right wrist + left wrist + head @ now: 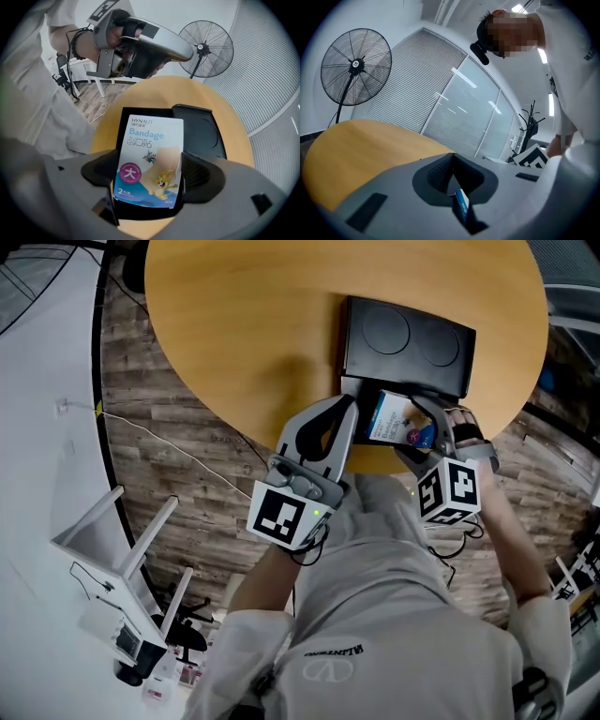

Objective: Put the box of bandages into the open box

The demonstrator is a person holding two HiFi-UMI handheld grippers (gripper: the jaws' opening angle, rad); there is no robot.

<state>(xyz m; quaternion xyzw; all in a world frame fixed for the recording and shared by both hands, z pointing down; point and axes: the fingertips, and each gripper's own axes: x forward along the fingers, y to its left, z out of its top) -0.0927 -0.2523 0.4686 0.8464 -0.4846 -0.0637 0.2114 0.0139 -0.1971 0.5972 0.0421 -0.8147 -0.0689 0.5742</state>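
Observation:
The bandage box [149,161], white and blue with a cartoon print, stands between the jaws of my right gripper [147,176], which is shut on it. It hangs just over the black open box [125,123] at the near edge of the table. In the head view the bandage box [396,418] sits at my right gripper [414,426], above the open box [356,390], with the black lid [408,345] lying beyond. My left gripper [349,401] is shut with nothing in it, just left of the bandage box. A blue sliver of the bandage box [462,206] shows past my left gripper [452,159].
The round wooden table [253,324] stretches to the far left of the black box. A standing fan [206,49] is beyond the table. A white chair [122,549] stands on the wood floor at the left. The person's body is close against the table's near edge.

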